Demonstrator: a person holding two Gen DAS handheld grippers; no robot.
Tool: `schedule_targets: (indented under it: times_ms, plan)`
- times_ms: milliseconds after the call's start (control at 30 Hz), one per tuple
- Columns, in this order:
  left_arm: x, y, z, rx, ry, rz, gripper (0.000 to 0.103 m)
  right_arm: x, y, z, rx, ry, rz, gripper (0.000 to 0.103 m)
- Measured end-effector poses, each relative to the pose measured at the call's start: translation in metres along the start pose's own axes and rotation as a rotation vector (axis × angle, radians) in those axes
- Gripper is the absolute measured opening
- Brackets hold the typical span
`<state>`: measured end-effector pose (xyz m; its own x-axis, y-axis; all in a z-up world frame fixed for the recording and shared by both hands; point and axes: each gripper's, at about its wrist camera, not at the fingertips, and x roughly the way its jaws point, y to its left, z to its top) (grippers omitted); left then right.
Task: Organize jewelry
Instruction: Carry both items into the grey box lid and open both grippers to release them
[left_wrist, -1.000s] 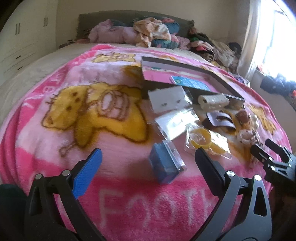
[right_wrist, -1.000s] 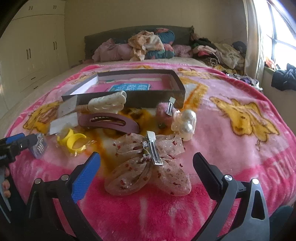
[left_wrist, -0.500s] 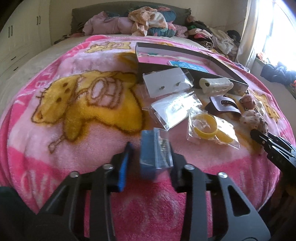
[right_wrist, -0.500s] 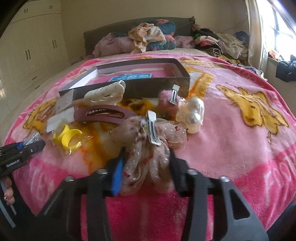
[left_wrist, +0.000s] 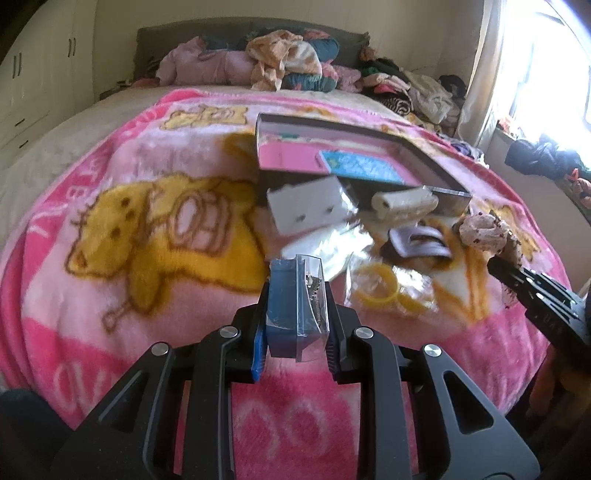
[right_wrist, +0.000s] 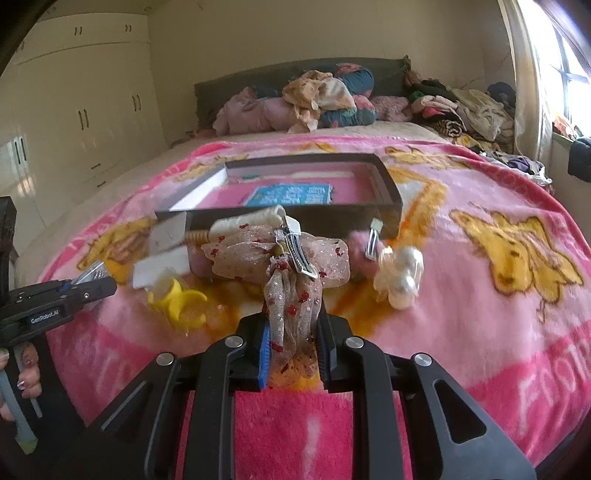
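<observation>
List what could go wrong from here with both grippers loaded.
1. The right gripper pinches only the lower tail of the sheer beige bow hair clip; its top-heavy bulk could slip out.
2. The left gripper holds the small blue card in a slick clear sleeve by its edges; it may slide or twist.

A pink blanket (left_wrist: 122, 236) printed with yellow cartoon bears is lying spread over the bed (right_wrist: 373, 130), whose beige sheet is being left bare at the far end. A heap of crumpled clothes (right_wrist: 325, 98) is being propped against the dark headboard (left_wrist: 166, 35), with more garments (right_wrist: 476, 110) piled along the window side. Cream wardrobe doors (right_wrist: 79, 110) are being shown along one wall, and daylight is being let in through the window (left_wrist: 546, 62).
</observation>
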<state>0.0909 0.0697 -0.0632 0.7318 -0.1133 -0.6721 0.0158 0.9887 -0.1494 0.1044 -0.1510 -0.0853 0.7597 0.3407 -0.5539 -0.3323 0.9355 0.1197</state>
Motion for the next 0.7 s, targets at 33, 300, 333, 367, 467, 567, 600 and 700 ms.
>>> schedule_targets:
  times_ms: [33,300,333,367,467,567,600,700]
  plan:
    - [0.0,-0.001,0.003,0.005,-0.004,0.001,0.018,0.0,0.0,0.001,0.001,-0.002,0.002,0.019]
    - [0.008,-0.008,0.029,0.003,-0.028,-0.02,0.017,0.007,-0.012,0.02,0.021,0.002,0.012,0.019]
    - [0.008,-0.008,0.032,0.003,-0.031,-0.022,0.018,0.009,-0.014,0.023,0.022,0.005,0.008,0.019]
    - [0.01,-0.008,0.037,0.004,-0.037,-0.02,0.018,0.01,-0.016,0.025,0.025,0.003,0.006,0.019]
    - [0.013,-0.009,0.049,0.001,-0.059,-0.021,0.018,0.015,-0.02,0.031,0.017,0.011,-0.002,0.019]
    - [0.018,-0.011,0.061,-0.001,-0.071,-0.025,0.018,0.017,-0.024,0.035,0.019,0.006,-0.01,0.019]
    - [0.019,-0.012,0.064,-0.003,-0.076,-0.028,0.018,0.018,-0.024,0.036,0.018,0.006,-0.014,0.019]
    - [0.024,-0.014,0.073,-0.007,-0.084,-0.037,0.017,0.021,-0.027,0.043,0.02,0.002,-0.018,0.02]
